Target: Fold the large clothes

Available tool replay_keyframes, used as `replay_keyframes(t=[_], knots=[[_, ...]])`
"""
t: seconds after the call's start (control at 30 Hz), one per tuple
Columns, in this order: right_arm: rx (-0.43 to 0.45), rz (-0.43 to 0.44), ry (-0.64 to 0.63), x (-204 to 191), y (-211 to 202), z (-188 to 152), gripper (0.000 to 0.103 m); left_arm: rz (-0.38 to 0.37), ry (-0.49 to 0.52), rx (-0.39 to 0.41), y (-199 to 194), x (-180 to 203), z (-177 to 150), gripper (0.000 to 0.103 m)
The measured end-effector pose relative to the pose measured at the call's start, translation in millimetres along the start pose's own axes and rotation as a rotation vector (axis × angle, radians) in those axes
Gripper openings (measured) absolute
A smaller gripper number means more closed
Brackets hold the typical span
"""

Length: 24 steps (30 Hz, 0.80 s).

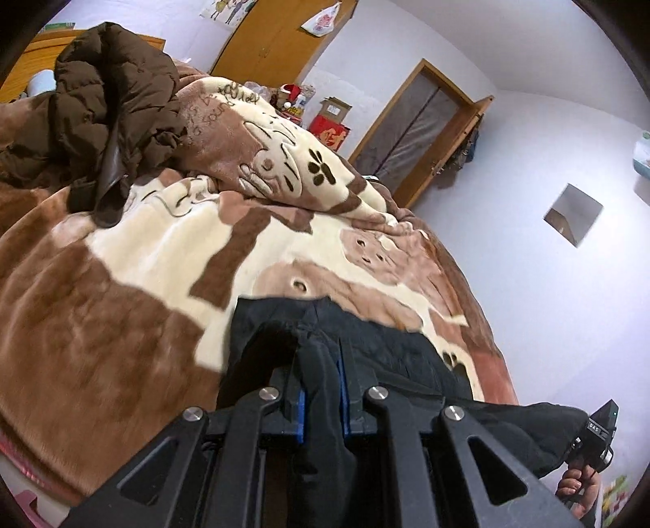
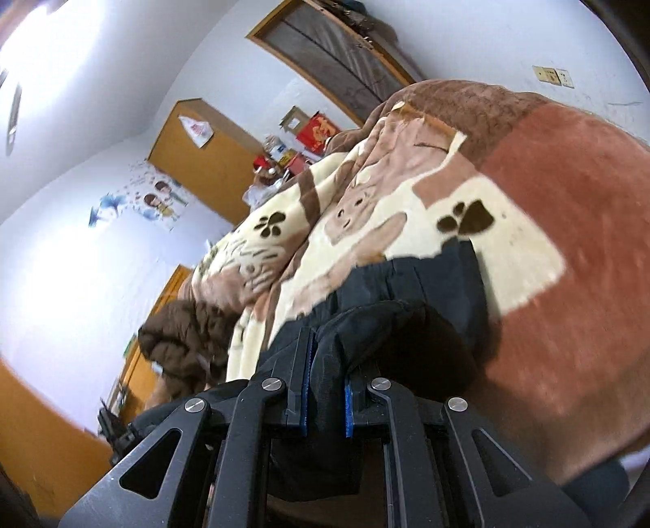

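A black garment (image 1: 378,345) lies at the near edge of a bed covered by a brown and cream cartoon blanket (image 1: 134,264). My left gripper (image 1: 321,365) is shut on a bunch of its black cloth, held between the blue pads. My right gripper (image 2: 329,365) is likewise shut on a fold of the same black garment (image 2: 426,284), which drapes over the jaws and is lifted off the blanket (image 2: 568,227). The other hand-held gripper (image 1: 597,434) and a hand show at the lower right of the left wrist view.
A brown puffer jacket (image 1: 105,105) is heaped at the far side of the bed; it also shows as the jacket (image 2: 191,345) in the right wrist view. Beyond stand a wooden wardrobe (image 1: 280,32), a door (image 1: 410,134) and red boxes (image 1: 329,130).
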State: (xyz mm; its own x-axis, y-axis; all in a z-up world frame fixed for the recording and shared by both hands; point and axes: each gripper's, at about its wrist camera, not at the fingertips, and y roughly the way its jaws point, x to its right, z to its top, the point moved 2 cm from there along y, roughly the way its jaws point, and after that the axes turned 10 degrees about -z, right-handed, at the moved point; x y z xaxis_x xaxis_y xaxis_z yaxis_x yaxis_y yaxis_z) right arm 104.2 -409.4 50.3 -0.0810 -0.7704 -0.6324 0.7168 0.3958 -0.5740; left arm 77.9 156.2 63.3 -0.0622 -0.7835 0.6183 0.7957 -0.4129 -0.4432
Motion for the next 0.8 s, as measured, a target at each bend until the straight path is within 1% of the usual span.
replay_keyframes(t=[0.03,0.13,0.23,0.33,0.43,0.47,0.57,0.67,0.73,0.77,0.8], knots=[[-0.003,-0.013,0.009,-1.7,12.8,11.4,0.012,0.004,-0.012,-0.003,14.5,-2.6,10.7,0.012],[-0.049,-0.064,0.052,-0.7,66.0,44.3,0.012,0.03,-0.035,-0.027,60.1,-11.6,35.5,0.013],[-0.123,-0.14,0.084,12.1,121.6,63.6,0.013,0.072,-0.051,-0.081,113.3,-27.9,50.6,0.013],[-0.202,-0.221,0.108,36.4,177.9,68.6,0.013,0.13,-0.069,-0.155,168.6,-50.1,49.3,0.014],[-0.268,-0.248,0.15,62.5,224.0,63.6,0.015,0.177,-0.104,-0.221,215.7,-77.2,36.6,0.016],[-0.277,-0.244,0.162,69.3,234.8,61.7,0.015,0.183,-0.108,-0.233,225.3,-84.0,31.9,0.018],[-0.289,-0.215,0.192,83.0,251.4,58.0,0.016,0.191,-0.112,-0.234,246.7,-92.2,25.5,0.019],[-0.281,-0.164,0.227,90.0,247.1,57.4,0.017,0.185,-0.102,-0.229,247.7,-89.8,25.2,0.019],[-0.27,-0.125,0.256,89.5,231.9,59.5,0.023,0.158,-0.124,-0.225,239.1,-88.5,26.7,0.02],[-0.26,-0.097,0.275,87.4,223.4,61.5,0.025,0.142,-0.141,-0.219,234.6,-88.4,30.9,0.022],[-0.246,-0.063,0.291,84.2,214.5,64.0,0.032,0.122,-0.156,-0.209,228.5,-88.4,33.6,0.026]])
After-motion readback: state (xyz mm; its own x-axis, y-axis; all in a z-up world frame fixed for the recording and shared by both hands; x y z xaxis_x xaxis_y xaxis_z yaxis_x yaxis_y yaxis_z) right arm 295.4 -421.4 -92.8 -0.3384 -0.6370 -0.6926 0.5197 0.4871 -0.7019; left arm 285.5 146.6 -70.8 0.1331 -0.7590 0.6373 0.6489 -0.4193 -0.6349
